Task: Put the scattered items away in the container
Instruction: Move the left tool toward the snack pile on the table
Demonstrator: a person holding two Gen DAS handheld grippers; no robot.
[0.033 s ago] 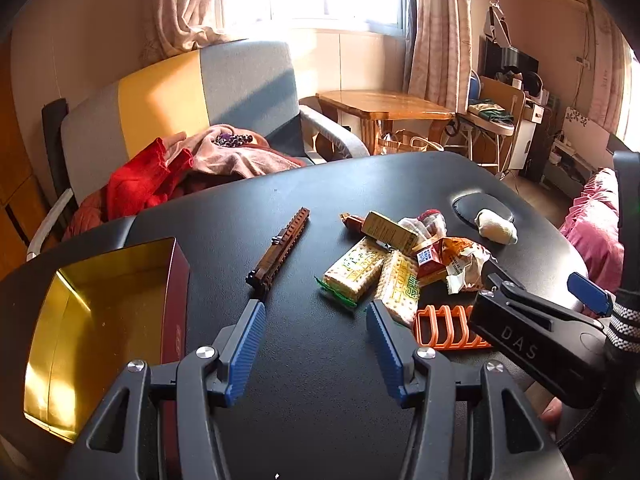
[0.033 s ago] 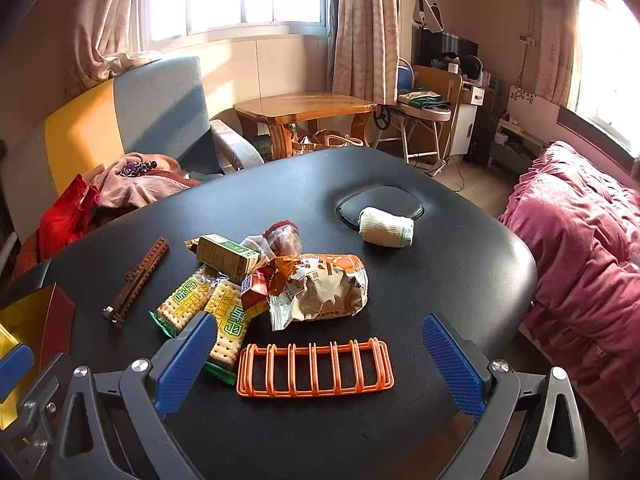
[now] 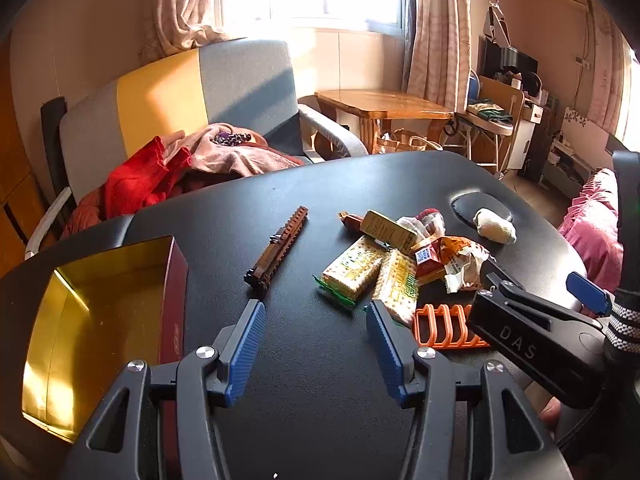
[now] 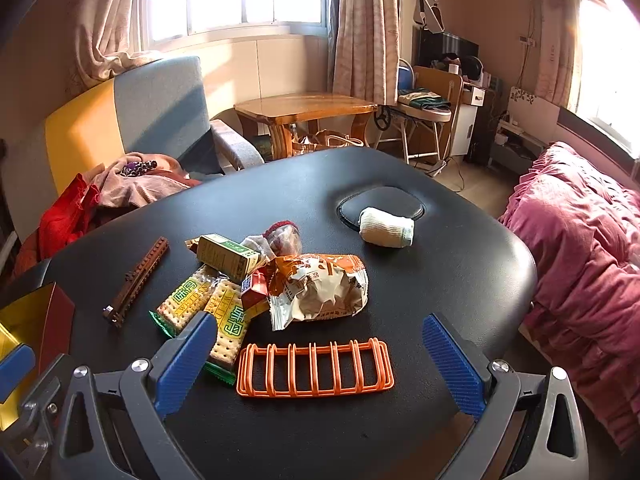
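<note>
I'm holding my left gripper (image 3: pixel 316 344) low over the black table (image 3: pixel 328 184), its blue pads spread wide with only bare tabletop between them. Just off to its left, the container, a red tin with a gold inside (image 3: pixel 96 320), is sitting open at the table's near edge. Straight ahead of my left fingers, the brown toothed strip (image 3: pixel 278 246) is lying at an angle, its near end just beyond the left pad.

My right gripper (image 4: pixel 320 360) is hovering with its jaws spread wide too, gripping nothing. The orange wire rack (image 4: pixel 316 368) is lying flat right between its pads, close in, not touching either one as far as I can tell. Just past the rack, the pile is waiting: two cracker packs (image 4: pixel 208 304) side by side, the nearer one's end tucked behind my left-hand pad; a small yellow-green carton (image 4: pixel 228 258) resting on top of them; a crumpled orange snack bag (image 4: pixel 324 288) to the right; a small red pack (image 4: pixel 254 290) wedged in between. Behind the carton, a clear bag with a red top (image 4: pixel 282 234) is peeking out. Farther back, well apart from the pile, a rolled white cloth (image 4: pixel 386 232) is lying on the edge of the oval pad (image 4: pixel 380 200) set in the table.
</note>
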